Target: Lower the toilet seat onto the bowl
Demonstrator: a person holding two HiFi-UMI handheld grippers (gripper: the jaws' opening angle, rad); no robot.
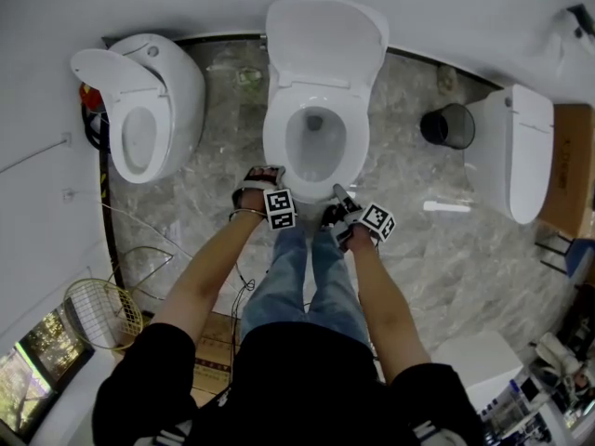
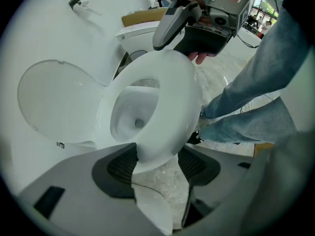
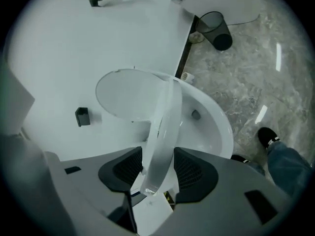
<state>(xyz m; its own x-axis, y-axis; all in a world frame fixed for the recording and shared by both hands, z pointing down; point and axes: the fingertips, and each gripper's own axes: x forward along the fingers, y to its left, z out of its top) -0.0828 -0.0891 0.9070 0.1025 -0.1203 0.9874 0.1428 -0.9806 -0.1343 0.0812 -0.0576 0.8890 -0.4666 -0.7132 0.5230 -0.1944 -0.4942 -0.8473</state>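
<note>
The white toilet seat stands tilted between the raised lid and the bowl. My left gripper is at the seat's front left and my right gripper at its front right. In the left gripper view the seat runs between the pads of the left gripper, which press on its rim. A finger of my right gripper shows at the seat's far edge. In the right gripper view the seat is edge-on, pinched by the right gripper. The lid is on its left and the bowl on its right.
A second toilet stands at the left and a third at the right. A black bin sits between the middle and right toilets. The person's legs in jeans stand before the bowl. A wire basket lies lower left.
</note>
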